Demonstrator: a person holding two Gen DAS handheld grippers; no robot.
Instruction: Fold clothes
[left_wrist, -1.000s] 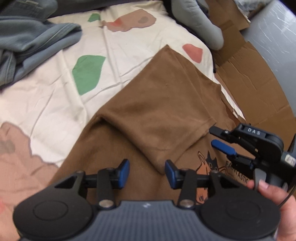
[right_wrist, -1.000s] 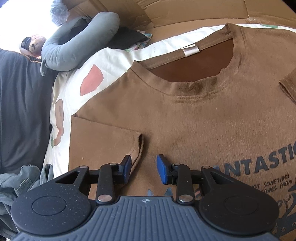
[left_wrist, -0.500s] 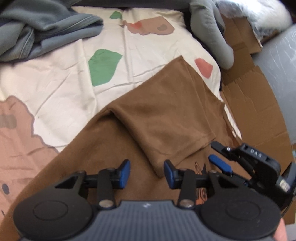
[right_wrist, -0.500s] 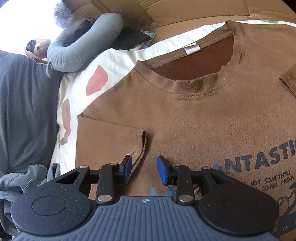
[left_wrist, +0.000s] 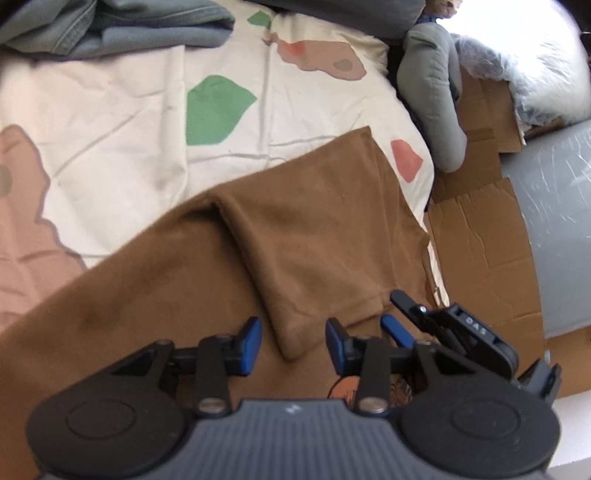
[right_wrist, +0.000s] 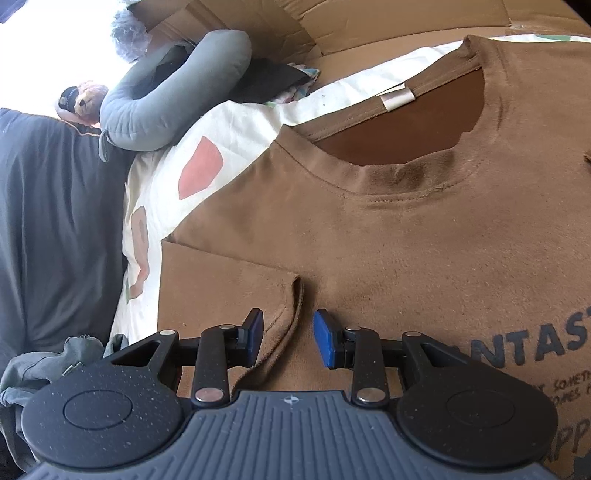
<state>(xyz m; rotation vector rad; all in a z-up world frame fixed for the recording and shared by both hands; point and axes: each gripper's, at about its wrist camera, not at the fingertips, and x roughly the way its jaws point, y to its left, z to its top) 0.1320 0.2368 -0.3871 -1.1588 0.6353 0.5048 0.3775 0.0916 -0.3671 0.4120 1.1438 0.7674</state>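
Note:
A brown T-shirt with dark print lies flat, front up, on the bed. One sleeve is folded inward over the body. My left gripper hovers over the sleeve's lower corner, which lies between the blue pads without touching them; the jaws have narrowed a little. My right gripper is open over the same sleeve's hem, pads either side of it and apart from it. In the left wrist view the right gripper sits just right of my left one.
The cream bed sheet has green, red and tan patches. Grey clothes are heaped at the far left. A grey neck pillow lies at the bed's corner beside flattened cardboard. A dark blanket lies left.
The left wrist has rolled, so the bed has swung in its view and the hand on the right gripper has left the frame. The left pads stand slightly closer. The right gripper has hardly moved.

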